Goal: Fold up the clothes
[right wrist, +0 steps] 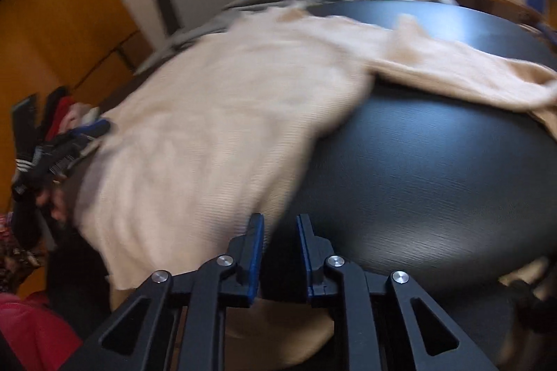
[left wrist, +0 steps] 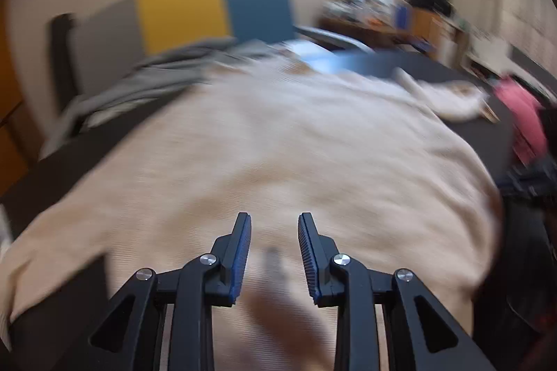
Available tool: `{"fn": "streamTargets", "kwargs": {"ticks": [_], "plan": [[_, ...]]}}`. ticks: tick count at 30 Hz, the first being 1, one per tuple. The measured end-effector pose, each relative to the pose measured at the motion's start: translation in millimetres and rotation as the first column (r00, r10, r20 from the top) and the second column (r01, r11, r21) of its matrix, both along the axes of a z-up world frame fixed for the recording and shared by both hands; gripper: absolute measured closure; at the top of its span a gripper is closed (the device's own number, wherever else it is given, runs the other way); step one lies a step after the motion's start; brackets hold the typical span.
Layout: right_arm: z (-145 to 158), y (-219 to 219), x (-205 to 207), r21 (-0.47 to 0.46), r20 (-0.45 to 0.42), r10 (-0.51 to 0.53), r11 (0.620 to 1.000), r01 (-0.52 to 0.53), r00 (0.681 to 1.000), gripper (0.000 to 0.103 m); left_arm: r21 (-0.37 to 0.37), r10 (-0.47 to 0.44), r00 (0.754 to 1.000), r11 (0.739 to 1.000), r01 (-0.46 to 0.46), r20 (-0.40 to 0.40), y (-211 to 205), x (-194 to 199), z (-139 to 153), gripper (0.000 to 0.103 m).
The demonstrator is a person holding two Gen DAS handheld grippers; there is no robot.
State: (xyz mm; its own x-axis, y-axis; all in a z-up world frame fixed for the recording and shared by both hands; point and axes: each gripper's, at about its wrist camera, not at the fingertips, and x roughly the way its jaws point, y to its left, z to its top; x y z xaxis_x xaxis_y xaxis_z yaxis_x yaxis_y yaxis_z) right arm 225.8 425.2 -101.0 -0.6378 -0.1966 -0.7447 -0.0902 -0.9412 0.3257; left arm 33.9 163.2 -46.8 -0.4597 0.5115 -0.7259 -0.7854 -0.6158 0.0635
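Left wrist view: my left gripper point(left wrist: 274, 233) hangs over the cream ribbed knit sweater point(left wrist: 278, 144), which lies spread across the dark round table point(left wrist: 466, 127). Its jaws stand apart with nothing pinched between the blue pads; the knit lies below them. A grey garment point(left wrist: 139, 85) is heaped at the far left edge, beside a chair with grey, yellow and blue back panels point(left wrist: 195, 12). A pink cloth point(left wrist: 522, 113) sits at the right.

Right wrist view: my right gripper point(right wrist: 279, 240) is at the near edge of the table point(right wrist: 435, 169), just right of the sweater's point(right wrist: 216, 127) hem. Its jaws are narrow but parted, gripping nothing. One sleeve point(right wrist: 470, 75) stretches to the far right. My left gripper point(right wrist: 69, 144) shows at the sweater's left edge.
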Motion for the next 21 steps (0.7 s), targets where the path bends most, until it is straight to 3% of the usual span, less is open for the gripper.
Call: {"fn": "streamTargets", "kwargs": {"ticks": [3,6,9,14,17,21], "plan": [[8,-19,-20,-0.036,-0.054,0.075,0.996,-0.077,0.996,0.084,-0.067,-0.058,0.997,0.996,0.061,0.044,20,11,-26,0.075],[10,-43,-46,0.008,-0.053,0.129,0.992,-0.129,0.99,0.084,-0.045,-0.029,0.999,0.999,0.03,0.029,23,13,-32,0.075],[3,-61,-58,0.082,-0.007,0.152,0.985,-0.151,0.988,0.081,-0.013,-0.026,0.997,1.0,0.027,0.067,16,8,-32,0.075],[5,-59,-41,0.074,0.038,0.137,0.988,-0.139,0.99,0.061,0.035,-0.014,0.996,0.999,0.011,0.087,12,11,-36,0.075],[-2,-48,-26,0.015,0.062,0.125,0.992,-0.126,0.99,0.059,0.043,-0.002,0.996,0.999,-0.002,0.085,13,9,-39,0.075],[-6,-47,-26,-0.067,0.027,0.118,0.991,-0.116,0.993,0.059,0.045,-0.001,0.996,0.999,-0.003,0.091,13,6,-40,0.075]]}}
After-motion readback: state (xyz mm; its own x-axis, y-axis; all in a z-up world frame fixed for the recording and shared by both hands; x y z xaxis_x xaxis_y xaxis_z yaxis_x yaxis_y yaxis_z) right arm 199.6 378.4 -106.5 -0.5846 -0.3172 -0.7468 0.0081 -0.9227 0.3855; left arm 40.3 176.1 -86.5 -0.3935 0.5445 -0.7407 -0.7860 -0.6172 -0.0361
